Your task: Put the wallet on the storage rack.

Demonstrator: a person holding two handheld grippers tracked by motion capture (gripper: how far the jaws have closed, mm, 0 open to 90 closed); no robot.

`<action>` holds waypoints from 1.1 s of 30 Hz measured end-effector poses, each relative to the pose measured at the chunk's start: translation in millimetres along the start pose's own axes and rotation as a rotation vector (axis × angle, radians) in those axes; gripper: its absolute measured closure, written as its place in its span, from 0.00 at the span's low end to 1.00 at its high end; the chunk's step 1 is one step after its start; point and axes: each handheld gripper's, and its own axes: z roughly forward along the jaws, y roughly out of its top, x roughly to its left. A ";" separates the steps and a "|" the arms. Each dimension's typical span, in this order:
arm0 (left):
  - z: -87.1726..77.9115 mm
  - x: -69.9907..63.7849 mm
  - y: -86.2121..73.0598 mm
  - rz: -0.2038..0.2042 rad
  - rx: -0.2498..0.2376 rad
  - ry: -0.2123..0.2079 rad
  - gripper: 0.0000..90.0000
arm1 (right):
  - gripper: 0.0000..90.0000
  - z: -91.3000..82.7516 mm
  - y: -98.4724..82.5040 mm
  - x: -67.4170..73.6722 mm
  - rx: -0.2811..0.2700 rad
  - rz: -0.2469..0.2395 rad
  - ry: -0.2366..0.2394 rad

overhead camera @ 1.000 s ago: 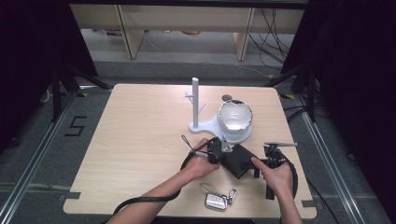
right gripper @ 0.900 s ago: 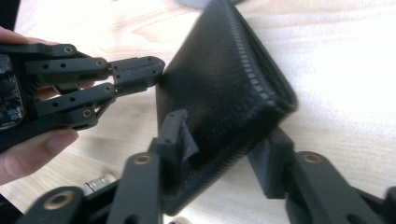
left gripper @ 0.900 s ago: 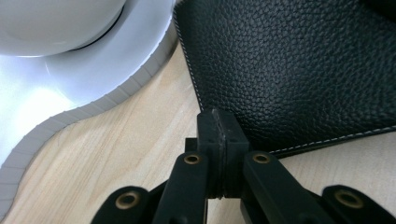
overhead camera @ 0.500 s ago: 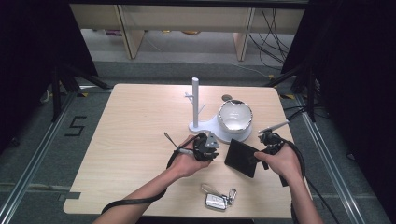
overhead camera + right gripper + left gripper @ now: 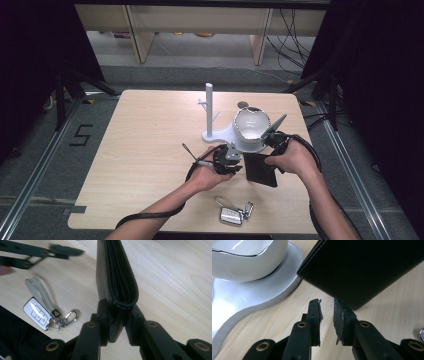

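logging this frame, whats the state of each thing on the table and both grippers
wallet: folded shut, held on edge, lifted off the table
right gripper: shut on the wallet's folded spine
left gripper: jaws just opened, nothing between them, beside the wallet
bowl: upright on the white stand
white stand: upright on the table
car key: lying flat near the table's front edge

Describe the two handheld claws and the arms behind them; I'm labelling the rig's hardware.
Both are black. The left claw and right claw each have two flat, squared jaws on slotted links with brass-coloured rivets. The left's pads look scuffed. A black cable trails from each along the person's forearms, which are bare of sleeves.
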 end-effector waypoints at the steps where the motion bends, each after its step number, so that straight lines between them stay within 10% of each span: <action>1: 3.5 -1.7 0.6 -0.008 -0.004 -0.004 0.83 | 0.85 0.2 0.2 1.7 0.001 0.007 -0.002; 24: 21.1 -8.9 0.3 -0.028 -0.015 -0.056 0.84 | 0.86 14.2 16.6 3.8 -0.313 0.008 0.009; 33: -38.6 9.6 -22.6 0.021 -0.014 -0.022 0.82 | 0.88 10.5 22.8 -2.4 -0.247 0.007 -0.016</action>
